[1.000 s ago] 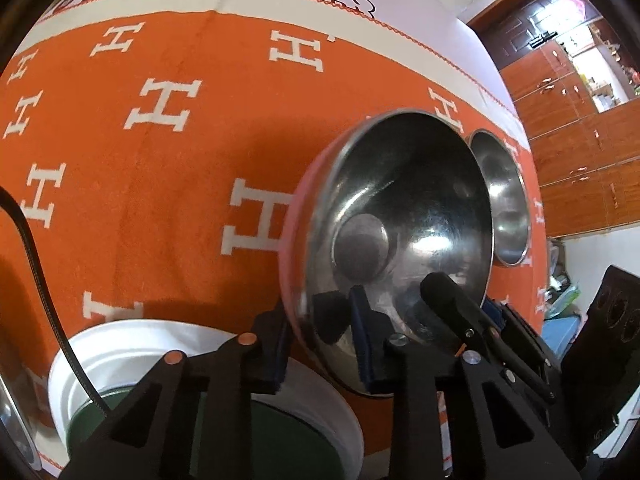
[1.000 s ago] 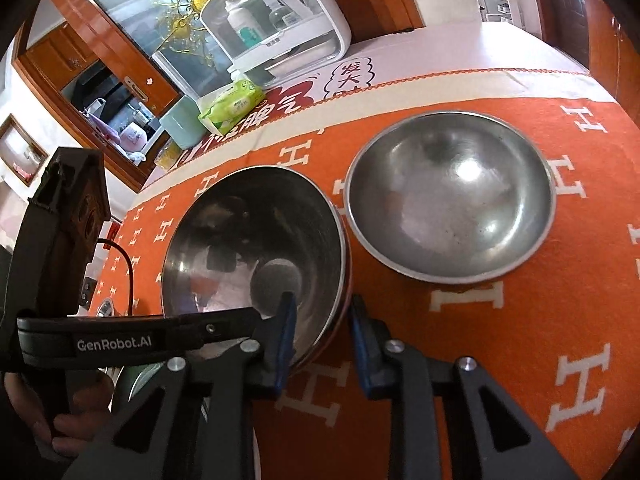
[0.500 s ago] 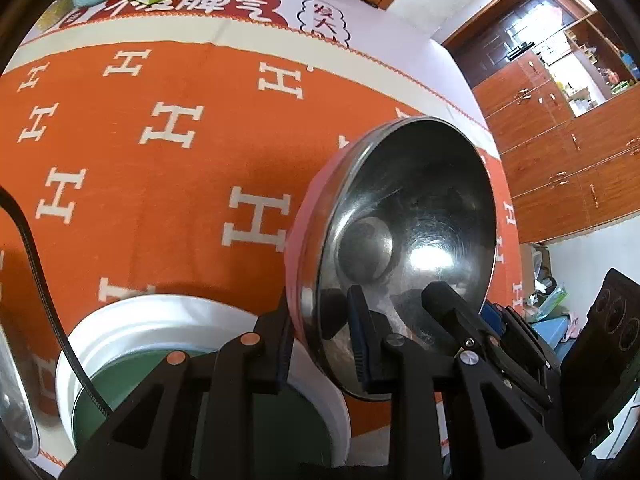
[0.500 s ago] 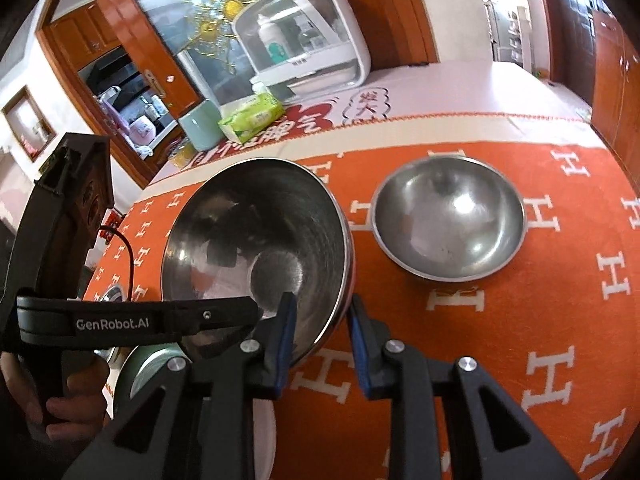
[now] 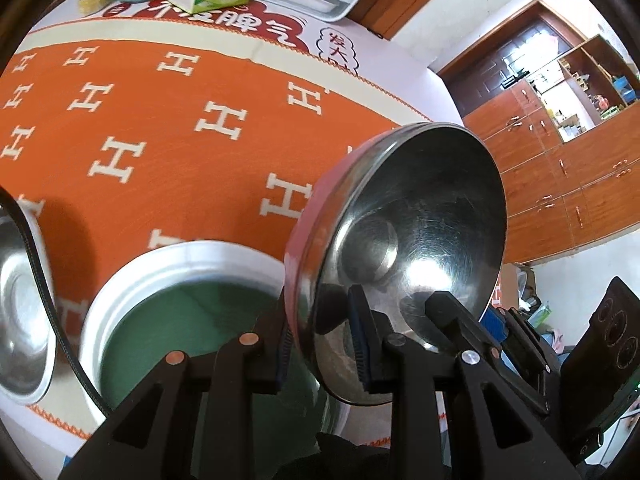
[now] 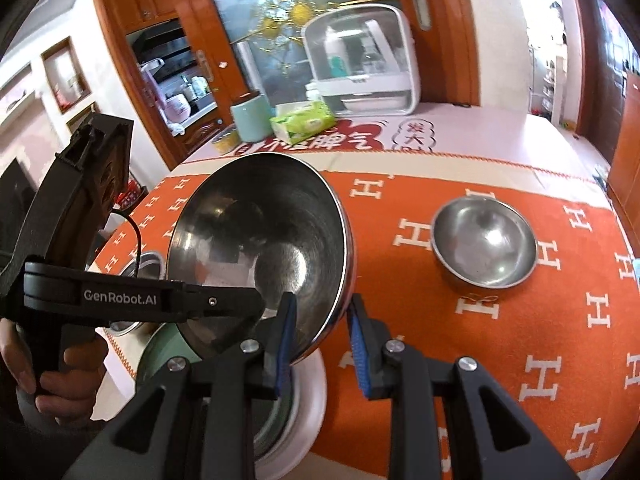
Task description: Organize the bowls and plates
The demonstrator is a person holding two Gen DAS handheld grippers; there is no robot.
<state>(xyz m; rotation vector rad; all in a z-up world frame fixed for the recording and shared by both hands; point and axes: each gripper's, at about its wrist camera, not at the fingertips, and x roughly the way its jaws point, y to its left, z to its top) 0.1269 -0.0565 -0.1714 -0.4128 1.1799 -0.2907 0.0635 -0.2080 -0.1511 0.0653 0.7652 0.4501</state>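
Left wrist view: the left gripper [image 5: 322,344] has its blue-padded fingers [image 5: 358,340] clamped on the near rim of a steel bowl [image 5: 416,236], one pad inside the wall and one against the pink outer skin. The bowl sits at centre right of the frame, tilted steeply, clear of the orange tablecloth [image 5: 160,140]. Directly below, at lower centre, lies a white plate with a green centre [image 5: 188,280]. A second steel vessel [image 5: 20,308] shows at the left edge, partly cut off.

Right wrist view: the right gripper [image 6: 320,344] is clamped on the opposite rim of the same bowl, which fills the centre left of the frame. A hand [image 6: 60,380] grips the other tool at lower left. A smaller steel bowl [image 6: 484,240] rests upright on the cloth at centre right, well apart. A tissue pack [image 6: 304,122] and a clear-lidded white box [image 6: 360,60] stand at upper centre.
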